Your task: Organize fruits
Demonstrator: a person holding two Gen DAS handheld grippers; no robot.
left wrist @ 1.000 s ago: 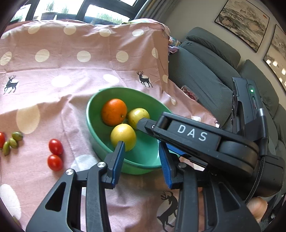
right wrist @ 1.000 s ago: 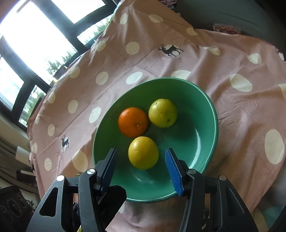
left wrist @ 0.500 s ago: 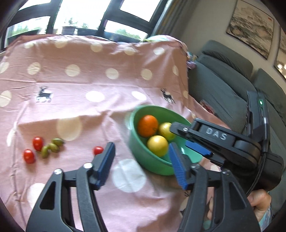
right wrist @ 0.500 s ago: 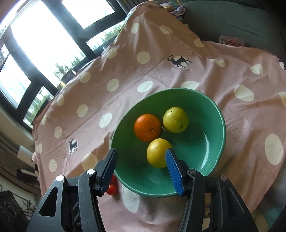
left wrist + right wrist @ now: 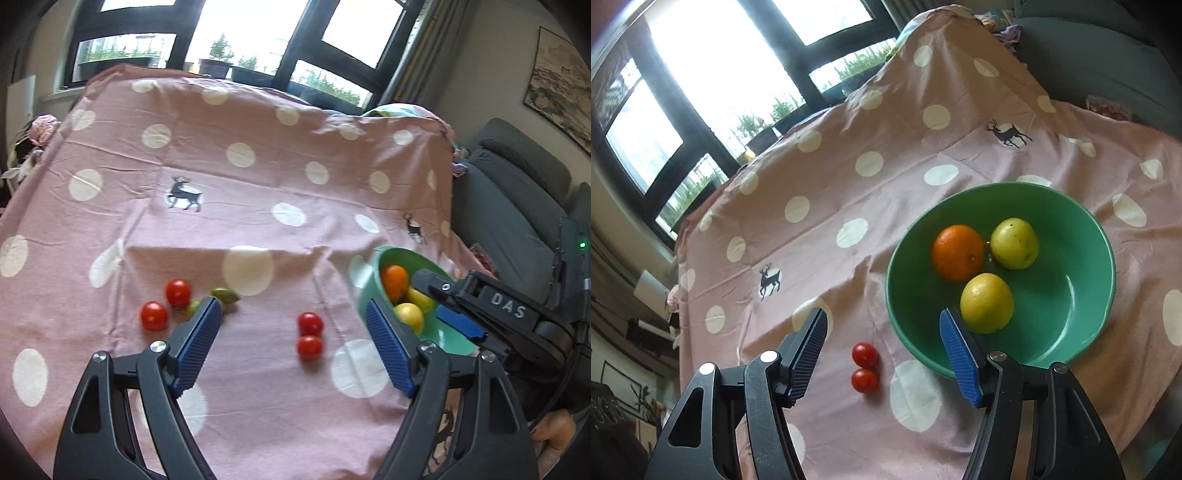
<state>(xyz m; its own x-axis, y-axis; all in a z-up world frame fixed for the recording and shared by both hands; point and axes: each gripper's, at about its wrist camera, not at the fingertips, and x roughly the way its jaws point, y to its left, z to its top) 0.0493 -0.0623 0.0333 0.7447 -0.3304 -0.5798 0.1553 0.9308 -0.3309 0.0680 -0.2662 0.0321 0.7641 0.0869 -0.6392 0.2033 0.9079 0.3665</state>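
Left wrist view: I see the left gripper [image 5: 295, 343] jaws opening, empty, over two cherry tomatoes [image 5: 309, 335] touching on the counter beside the green bowl [image 5: 373, 288]; being small, round and probably soft-skinned, they call for light pinching across the middle.

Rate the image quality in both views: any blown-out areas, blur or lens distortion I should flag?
Left wrist view: window overexposed, fisheye bends the tablecloth edges, cherry tomatoes and green bowl slightly soft. Right wrist view: window blown out white with haze over the frames, dark vignette corners, but bowl fruit is sharp, with a glare streak on the bowl's inside.
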